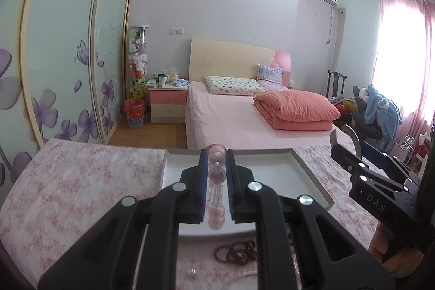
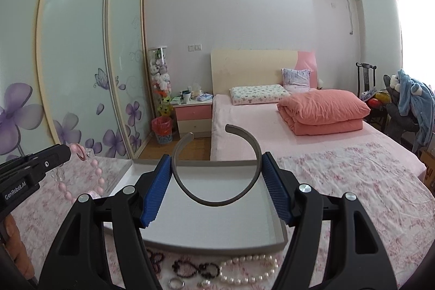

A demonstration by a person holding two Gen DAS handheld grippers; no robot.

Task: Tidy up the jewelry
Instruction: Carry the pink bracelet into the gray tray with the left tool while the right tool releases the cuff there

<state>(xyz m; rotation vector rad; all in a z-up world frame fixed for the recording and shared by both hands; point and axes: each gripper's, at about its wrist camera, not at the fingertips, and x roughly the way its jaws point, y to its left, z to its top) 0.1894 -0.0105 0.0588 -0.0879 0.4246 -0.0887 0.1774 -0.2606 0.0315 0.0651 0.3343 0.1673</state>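
Now, at the left edge of the right wrist view, the left gripper [image 2: 71,151] is seen clamped tight on a pink bead bracelet [image 2: 95,177], which dangles from it above the floral cloth [image 2: 353,181]. In its own view the same beads are pinched between the blue pads [image 1: 202,170] at frame centre, held over the white tray [image 1: 312,175]. Further right, in the centre of the right wrist view, the right gripper [image 2: 216,175] is shown with its jaws set wide but pressed against both sides of a grey open bangle [image 2: 214,201], lifted clear above the tray. The tray itself looks bare, so nothing can be counted as sorted yet. Along the bottom edge, plenty is left: dark beaded bracelets [image 2: 195,269], a small ring [image 2: 175,283] and, to the right, a pearl bracelet [image 2: 248,269] lie on the cloth. A dark red bead bracelet [image 1: 236,253] is also waiting, low in the left wrist view. The job is judged barely begun, with two pieces in transit.
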